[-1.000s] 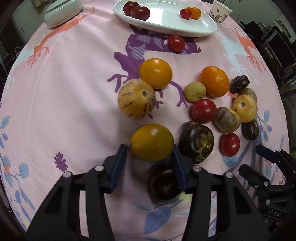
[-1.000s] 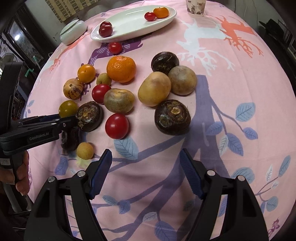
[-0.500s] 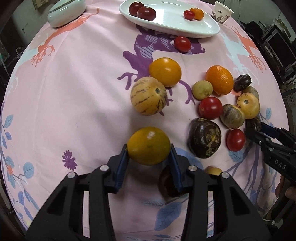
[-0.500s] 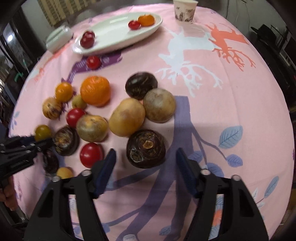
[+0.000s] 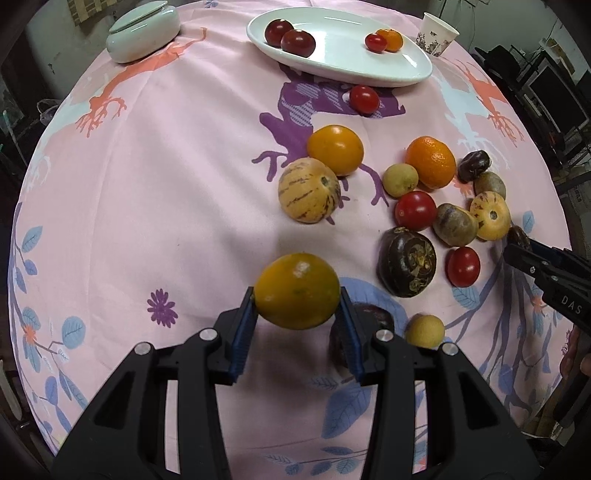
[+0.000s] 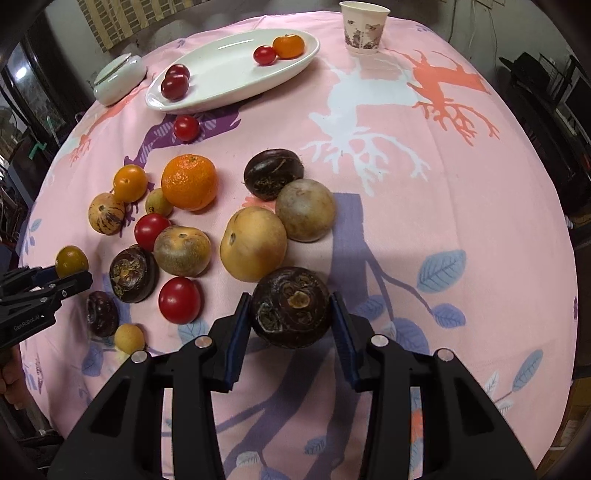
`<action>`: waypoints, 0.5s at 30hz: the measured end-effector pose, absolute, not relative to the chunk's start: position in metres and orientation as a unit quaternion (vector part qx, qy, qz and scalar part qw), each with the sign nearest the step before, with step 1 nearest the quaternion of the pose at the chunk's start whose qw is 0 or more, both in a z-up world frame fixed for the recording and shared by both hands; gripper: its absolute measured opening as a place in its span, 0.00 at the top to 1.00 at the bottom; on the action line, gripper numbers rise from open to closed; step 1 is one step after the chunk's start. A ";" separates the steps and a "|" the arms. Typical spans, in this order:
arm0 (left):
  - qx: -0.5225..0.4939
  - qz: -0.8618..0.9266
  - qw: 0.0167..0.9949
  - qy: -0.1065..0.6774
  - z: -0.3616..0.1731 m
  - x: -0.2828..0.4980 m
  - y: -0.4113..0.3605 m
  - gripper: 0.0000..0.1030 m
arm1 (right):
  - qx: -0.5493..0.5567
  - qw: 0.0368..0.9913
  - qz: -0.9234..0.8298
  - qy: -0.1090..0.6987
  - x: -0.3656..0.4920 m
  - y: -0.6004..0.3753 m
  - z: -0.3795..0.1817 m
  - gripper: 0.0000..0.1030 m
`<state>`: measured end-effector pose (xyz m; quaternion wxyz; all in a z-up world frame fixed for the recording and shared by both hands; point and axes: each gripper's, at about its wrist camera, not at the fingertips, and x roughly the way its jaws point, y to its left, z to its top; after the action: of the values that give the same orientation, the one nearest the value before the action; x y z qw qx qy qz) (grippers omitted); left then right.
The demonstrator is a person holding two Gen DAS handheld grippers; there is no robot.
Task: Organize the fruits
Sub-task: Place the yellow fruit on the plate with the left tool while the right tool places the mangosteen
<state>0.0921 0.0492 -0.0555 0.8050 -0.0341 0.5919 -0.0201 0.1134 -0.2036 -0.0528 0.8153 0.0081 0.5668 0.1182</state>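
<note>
Our left gripper point(image 5: 297, 306) pinches the yellow-orange fruit point(image 5: 297, 290) btwn both blue pads, fruit sitting at the fingertips w/ its shadow on the pink tablecloth point(image 5: 166, 177) below. Jaws closed in on it a moment ago. Our right gripper point(image 6: 291, 314) has just been closing too, and its pads now press the sides of the dark purple fruit point(image 6: 291, 307), which sits right beside the tan round fruit point(image 6: 253, 243).

Rest of the fruit lies in a cluster right of the left gripper: striped fruit point(image 5: 308, 190), mandarin point(image 5: 430, 161), red tomatoes point(image 5: 415, 210), another dark one point(image 5: 407, 262). White oval plate point(image 5: 351, 55) is at the far edge, holding two dark-red fruits, a small tomato and a small orange; one tomato point(image 5: 364, 99) just in front of it. Paper cup point(image 6: 364, 32) and lidded white dish point(image 5: 142, 29) flank the plate.

Open cloth: wide bare stretch left of the left gripper, and the whole right side in the right wrist view. Table edge curves away close on both sides.
</note>
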 end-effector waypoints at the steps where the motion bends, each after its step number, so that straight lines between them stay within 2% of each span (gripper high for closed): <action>1: -0.034 -0.021 0.806 0.590 -0.053 0.091 0.049 0.59 | 0.017 0.815 0.121 0.566 0.112 -0.207 -0.050 0.59; 8: -0.040 -0.031 0.823 0.566 -0.026 0.098 0.054 0.59 | 0.061 0.830 0.140 0.536 0.114 -0.215 -0.013 0.59; 15: -0.051 -0.032 0.837 0.544 -0.004 0.151 0.053 0.58 | 0.075 0.843 0.176 0.504 0.156 -0.189 0.011 0.59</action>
<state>0.1506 0.0526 -0.0041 0.8369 -0.0508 0.5440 -0.0324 0.1562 -0.1894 0.0111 0.8426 0.0749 0.5036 0.1757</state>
